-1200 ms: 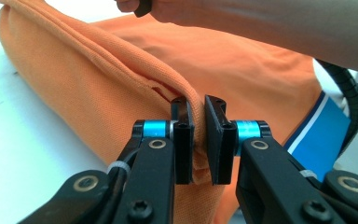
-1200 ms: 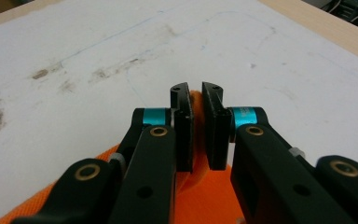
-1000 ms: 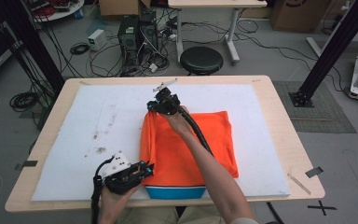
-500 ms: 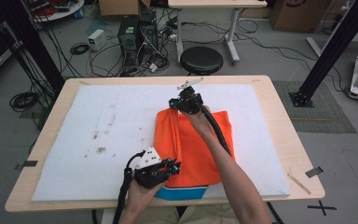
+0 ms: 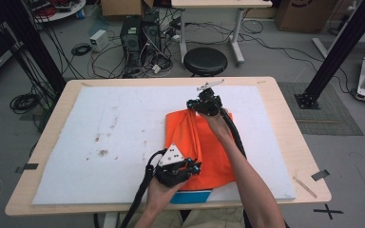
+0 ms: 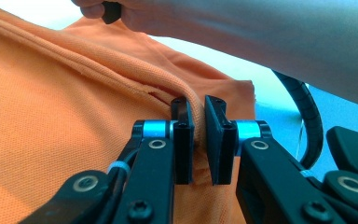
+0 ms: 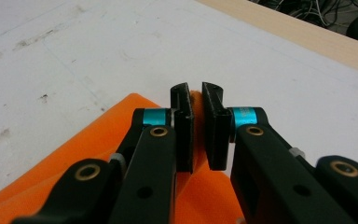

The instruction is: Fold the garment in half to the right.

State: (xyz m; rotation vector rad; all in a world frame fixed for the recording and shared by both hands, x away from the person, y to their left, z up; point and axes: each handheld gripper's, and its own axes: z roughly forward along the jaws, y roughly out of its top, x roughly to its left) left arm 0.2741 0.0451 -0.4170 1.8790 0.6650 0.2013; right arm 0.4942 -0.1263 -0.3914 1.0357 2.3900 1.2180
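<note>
An orange shirt [image 5: 206,142] lies folded on the white mat [image 5: 114,133], with a blue hem [image 5: 190,197] showing at its near edge. My left gripper [image 5: 192,167] is shut on a ridge of the shirt's near left edge; in the left gripper view the orange shirt [image 6: 60,102] is pinched between the jaws of my left gripper [image 6: 199,135]. My right gripper [image 5: 193,105] is shut on the shirt's far corner, and in the right gripper view orange cloth [image 7: 93,144] sits between the jaws of my right gripper [image 7: 197,126]. The right forearm [image 5: 240,166] crosses over the shirt.
The mat covers a wooden table [image 5: 290,128]. Dark stains [image 5: 102,152] mark the mat left of the shirt. A round black stool [image 5: 205,61], cables and a computer case [image 5: 135,38] stand on the floor beyond the far edge.
Both grippers have carried the shirt's left edge rightward, folding it over. The left gripper moved right along the near edge, the right gripper moved right along the far edge.
</note>
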